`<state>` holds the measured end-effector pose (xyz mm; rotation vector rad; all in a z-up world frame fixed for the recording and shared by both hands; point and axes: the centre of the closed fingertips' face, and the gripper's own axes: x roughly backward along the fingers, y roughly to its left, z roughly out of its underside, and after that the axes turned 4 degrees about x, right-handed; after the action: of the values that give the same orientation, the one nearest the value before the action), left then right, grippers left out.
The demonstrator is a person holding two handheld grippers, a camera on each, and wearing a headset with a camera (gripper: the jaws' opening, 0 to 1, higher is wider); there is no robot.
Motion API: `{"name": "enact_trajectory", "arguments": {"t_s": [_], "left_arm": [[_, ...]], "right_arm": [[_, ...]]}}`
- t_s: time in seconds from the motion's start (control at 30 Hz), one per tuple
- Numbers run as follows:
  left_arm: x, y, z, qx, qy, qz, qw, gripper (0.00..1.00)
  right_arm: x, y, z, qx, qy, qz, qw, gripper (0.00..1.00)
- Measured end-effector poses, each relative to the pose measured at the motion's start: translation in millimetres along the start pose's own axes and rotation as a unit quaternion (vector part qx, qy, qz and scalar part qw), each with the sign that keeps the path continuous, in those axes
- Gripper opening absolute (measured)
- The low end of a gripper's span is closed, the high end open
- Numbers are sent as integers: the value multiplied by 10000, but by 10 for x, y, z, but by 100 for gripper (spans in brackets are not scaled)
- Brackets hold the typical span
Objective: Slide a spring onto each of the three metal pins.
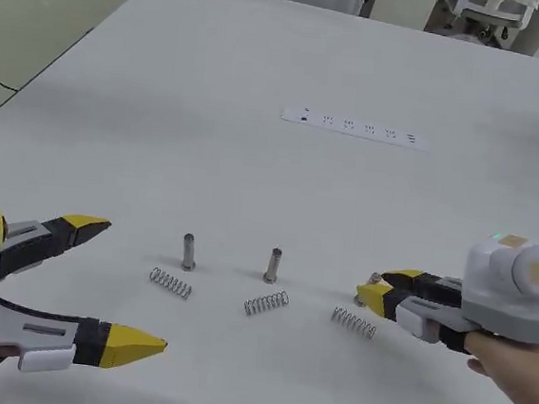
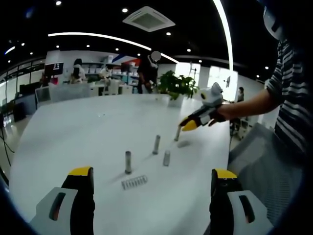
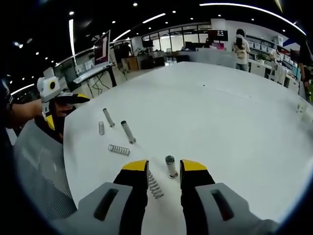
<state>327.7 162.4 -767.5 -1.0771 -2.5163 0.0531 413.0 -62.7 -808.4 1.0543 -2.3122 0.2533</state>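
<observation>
1. Your right gripper, jaws narrowly parted and empty, faces the rightmost pin, upright just ahead.
2. The nearest spring lies flat beside one jaw, axis roughly along the jaws.
3. Your left gripper gapes, empty.

Head view looks down; L/R gripper views low, opposed, share pins.

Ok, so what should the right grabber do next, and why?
Probably lower the right gripper onto the nearest spring and close on it. No spring sits on a pin yet. This one lies flat on the table just by the open jaws, beside the upright pin.
</observation>
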Motion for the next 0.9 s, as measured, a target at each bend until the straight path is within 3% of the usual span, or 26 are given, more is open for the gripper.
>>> {"name": "enact_trajectory", "arguments": {"t_s": [0.33, 0.57, 0.9], "left_arm": [[19, 15, -3, 10, -20, -41, 10000, 97], [23, 6, 6, 30, -21, -48, 10000, 97], [46, 18, 21, 42, -17, -76, 10000, 97]], "right_arm": [[68, 4, 35, -39, -4, 3, 10000, 23], [106, 67, 81, 131, 94, -59, 9999, 23], [89, 123, 266, 176, 336, -223, 9990, 22]]}}
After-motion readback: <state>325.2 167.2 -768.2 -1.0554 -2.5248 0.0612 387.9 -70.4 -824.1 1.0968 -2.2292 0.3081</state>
